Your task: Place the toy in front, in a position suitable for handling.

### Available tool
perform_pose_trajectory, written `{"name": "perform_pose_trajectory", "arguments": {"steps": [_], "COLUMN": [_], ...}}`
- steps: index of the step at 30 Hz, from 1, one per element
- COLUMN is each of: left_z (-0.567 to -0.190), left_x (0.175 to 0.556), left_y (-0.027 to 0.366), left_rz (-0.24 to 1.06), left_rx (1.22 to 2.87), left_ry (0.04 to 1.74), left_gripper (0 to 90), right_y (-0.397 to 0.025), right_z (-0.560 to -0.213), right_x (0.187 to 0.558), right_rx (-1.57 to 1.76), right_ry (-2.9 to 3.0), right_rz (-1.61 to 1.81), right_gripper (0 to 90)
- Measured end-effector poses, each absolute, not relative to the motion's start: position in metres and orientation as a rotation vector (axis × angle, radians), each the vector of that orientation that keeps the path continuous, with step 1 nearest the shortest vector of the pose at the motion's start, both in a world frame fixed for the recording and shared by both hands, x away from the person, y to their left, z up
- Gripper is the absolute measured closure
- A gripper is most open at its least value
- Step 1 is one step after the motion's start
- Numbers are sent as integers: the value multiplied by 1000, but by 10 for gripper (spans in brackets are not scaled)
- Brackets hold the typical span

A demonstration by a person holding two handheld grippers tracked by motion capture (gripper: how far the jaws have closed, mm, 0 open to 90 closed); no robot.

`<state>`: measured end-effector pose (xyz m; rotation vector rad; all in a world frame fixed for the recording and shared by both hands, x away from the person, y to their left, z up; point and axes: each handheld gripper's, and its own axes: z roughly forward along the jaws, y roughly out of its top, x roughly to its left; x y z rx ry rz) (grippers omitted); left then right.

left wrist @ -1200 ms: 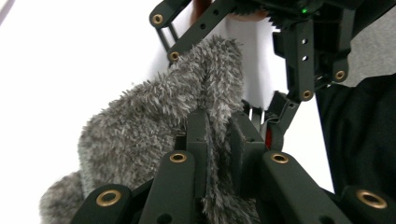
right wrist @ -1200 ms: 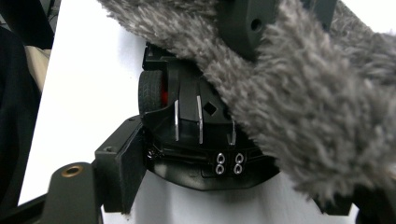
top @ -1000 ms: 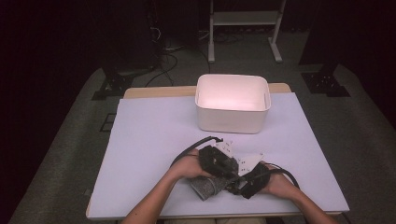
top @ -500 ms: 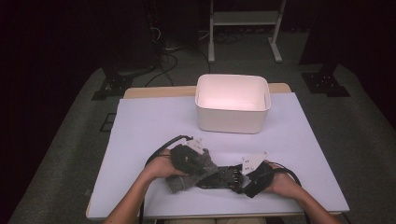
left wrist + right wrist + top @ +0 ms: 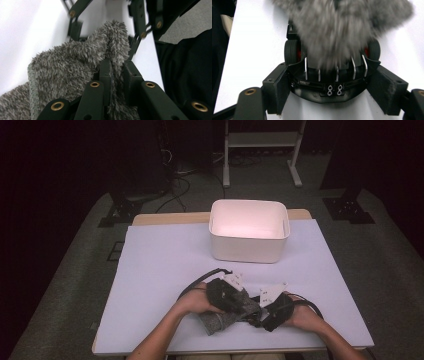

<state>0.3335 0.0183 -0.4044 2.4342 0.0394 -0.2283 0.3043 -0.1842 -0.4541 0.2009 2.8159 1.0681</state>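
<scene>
**Grey cloth over a toy car, held between two tongs**

In the high view, the left tongs and the right tongs are close together near the front edge of the tabletop, which has a pale lilac cover. A grey fluffy cloth lies between them, partly under the left hand. The right hand holds its tool just beside the cloth. A white bin stands farther back, well apart from the hands. Small white cards lie just behind the tongs.

In the left gripper view, the left tongs are closed on a fold of the grey cloth; the pile is squeezed between the two black jaws. The other tool's dark linkage is seen beyond the cloth.

In the right gripper view, the right tongs grip the rear of a black toy car, one jaw at each side of it. The car has black wheels with red hubs and silver pipes. The cloth, blurred here, covers the front part of the car.
</scene>
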Motion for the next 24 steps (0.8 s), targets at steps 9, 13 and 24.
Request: {"name": "perform_pose_trajectory", "arguments": {"steps": [9,13,24], "left_z": [-405,-409,-409], "left_x": [348,346,338], "left_y": [44,48,45], "left_rz": [-179,-198,-200], "left_rx": [2463,2452,2447], "left_ry": [153,159,130], "left_gripper": [798,798,799], "right_y": [-185,-186,-189], "right_z": [-455,-455,-437], "right_x": [306,309,317], "right_rx": [213,289,447], "right_ry": [2825,2869,2969], "right_rz": [1089,1102,1160], "right_gripper": [234,215,166]}}
